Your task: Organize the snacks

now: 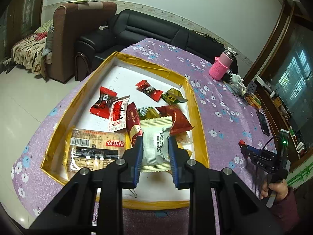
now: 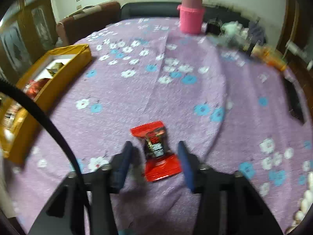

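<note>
1. Snacks sit in two places: most lie in the yellow-rimmed tray (image 1: 192,105) on the left of the worktop (image 2: 195,98), and one red packet (image 2: 156,150) lies alone on the purple cloth to the right
2. The left tongs (image 1: 155,152) are clamped on a cream-and-white packet (image 1: 155,146), held over the near part of the tray above the cracker pack (image 1: 95,150) and the other sweets
3. The right tongs (image 2: 154,156) stand apart, one pad on each side of the red packet, touching neither side as far as the blurred view shows
4. Risk on the left: the packet is pinched across its soft middle, so a loose release could drop it on the pile and let it slide toward the tray's near rim
5. Risk on the right: the wrapper is slick and flat, and closing too high could skid off it or bunch up the cloth
6. The red packet's long axis runs near to far, crimped ends pointing away and toward the camera; the cream packet's does likewise
</note>
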Demonstrator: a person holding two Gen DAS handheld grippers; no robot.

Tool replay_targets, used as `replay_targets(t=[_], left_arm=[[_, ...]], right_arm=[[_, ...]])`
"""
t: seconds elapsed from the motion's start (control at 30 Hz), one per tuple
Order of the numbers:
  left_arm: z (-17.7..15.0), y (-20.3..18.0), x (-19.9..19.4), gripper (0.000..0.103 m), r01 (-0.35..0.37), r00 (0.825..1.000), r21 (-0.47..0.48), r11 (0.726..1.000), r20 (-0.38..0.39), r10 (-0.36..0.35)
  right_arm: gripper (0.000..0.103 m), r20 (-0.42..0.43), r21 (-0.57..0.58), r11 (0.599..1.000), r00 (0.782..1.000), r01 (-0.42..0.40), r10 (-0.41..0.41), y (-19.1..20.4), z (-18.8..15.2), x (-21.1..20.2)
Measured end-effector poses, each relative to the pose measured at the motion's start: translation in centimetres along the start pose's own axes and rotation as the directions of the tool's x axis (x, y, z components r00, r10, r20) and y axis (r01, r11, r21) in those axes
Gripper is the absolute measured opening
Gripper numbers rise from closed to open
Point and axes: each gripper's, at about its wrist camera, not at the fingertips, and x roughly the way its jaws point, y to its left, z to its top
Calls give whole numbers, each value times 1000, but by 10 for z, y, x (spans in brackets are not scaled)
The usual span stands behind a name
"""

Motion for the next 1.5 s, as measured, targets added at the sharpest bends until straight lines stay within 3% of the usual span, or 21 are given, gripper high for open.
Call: replay_targets(t=[0.03, 0.13, 0.3, 0.43, 0.57, 0.63, 0.7, 0.8, 0.9, 1.07, 1.17, 1.3, 1.37, 1.4, 1.5], left_arm=[[-1, 0, 0, 27, -4, 1000, 2, 1000, 2, 4], [-1, 0, -1, 27, -7, 1000, 3, 1000, 6, 7], [0, 2, 5, 27, -12, 1000, 0, 1000, -9, 12], [2, 5, 13, 27, -22, 1000, 6, 1000, -18, 22], [3, 12, 16, 28, -27, 999, -12, 1000, -28, 26], [3, 16, 12, 37, -16, 1000, -26, 1000, -23, 15], [3, 21, 5, 59, -8, 1000, -43, 999, -4, 8], [5, 23, -9, 72, -21, 999, -38, 999, 40, 22], [5, 23, -19, 81, -42, 996, -33, 999, 77, 44], [6, 18, -36, 84, -78, 987, -24, 997, 137, 81], [3, 8, -48, 87, -135, 971, 5, 991, 197, 132], [-1, -12, -73, 99, -209, 930, 34, 977, 316, 188], [-5, -21, -87, 103, -255, 894, 31, 967, 387, 223], [-8, -27, -96, 103, -284, 867, 21, 959, 432, 248], [-9, -33, -113, 103, -308, 829, -16, 951, 486, 277]], right_arm=[[23, -3, 13, 1000, 1000, -9, 9, 0, 1, -1], [23, 25, 27, 1000, 1000, -15, 14, 4, 3, -11], [23, 86, 54, 989, 987, -141, 136, 26, 21, -37], [23, 106, -3, 964, 959, -265, 264, 73, 41, -52], [23, 67, -56, 924, 922, -378, 381, 127, 55, -47], [23, 48, -91, 911, 912, -402, 407, 154, 57, -41], [23, 29, -136, 907, 914, -398, 405, 177, 57, -33], [25, 8, -182, 906, 921, -381, 389, 202, 56, -22], [27, 10, -224, 908, 931, -354, 365, 217, 52, -18], [35, 54, -276, 914, 945, -298, 324, 226, 43, -30], [44, 90, -273, 921, 946, -279, 313, 223, 39, -40], [49, 130, -261, 928, 942, -267, 308, 217, 35, -55], [56, 156, -254, 933, 941, -255, 300, 213, 32, -63], [59, 169, -250, 935, 940, -250, 296, 211, 30, -68], [63, 213, -242, 946, 939, -217, 270, 205, 23, -80]])
